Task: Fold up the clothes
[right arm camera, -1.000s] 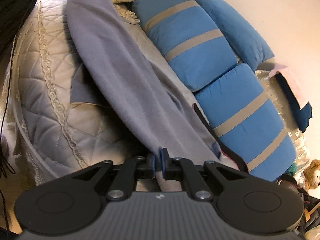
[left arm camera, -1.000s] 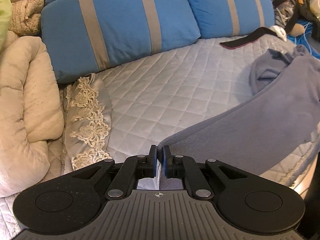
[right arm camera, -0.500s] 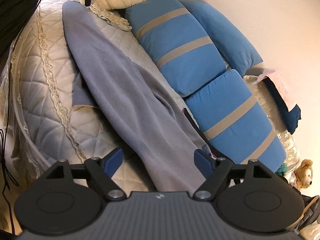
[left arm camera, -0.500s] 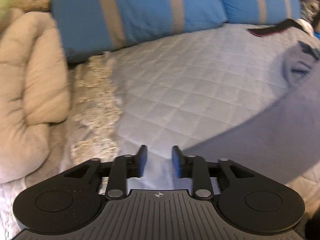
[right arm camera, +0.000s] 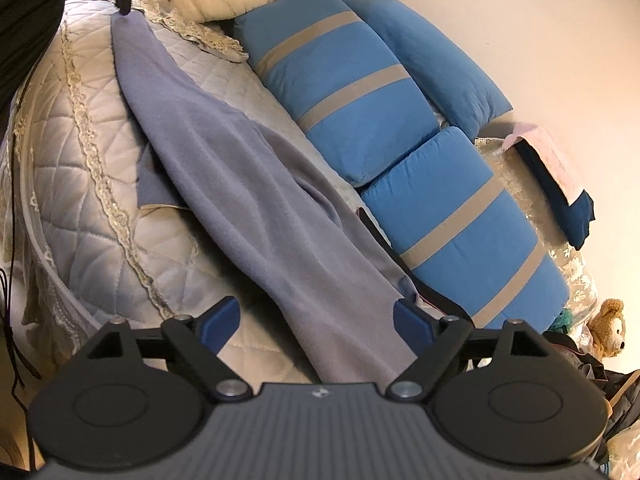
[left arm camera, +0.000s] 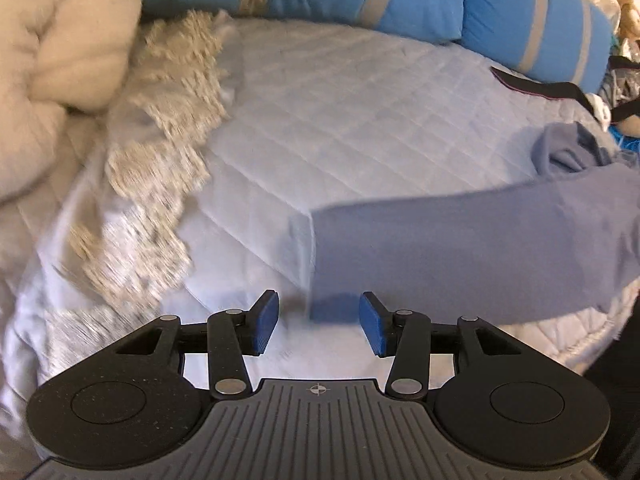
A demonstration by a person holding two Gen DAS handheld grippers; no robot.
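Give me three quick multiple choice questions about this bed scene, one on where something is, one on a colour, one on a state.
1. Where does the grey-blue garment lie?
A. On the quilted bedspread
B. On the floor
C. On top of the pillows

2. What colour are the striped pillows?
A. Red with white stripes
B. Blue with beige stripes
C. Green with black stripes

3. How does the right gripper stand?
A. Clamped on a pillow
B. Shut on nothing
C. Open, pads clear of the garment

Answers:
1 A, it stretches along the bedspread.
2 B, blue with beige bands.
3 C, its pads stand wide apart either side of the cloth.
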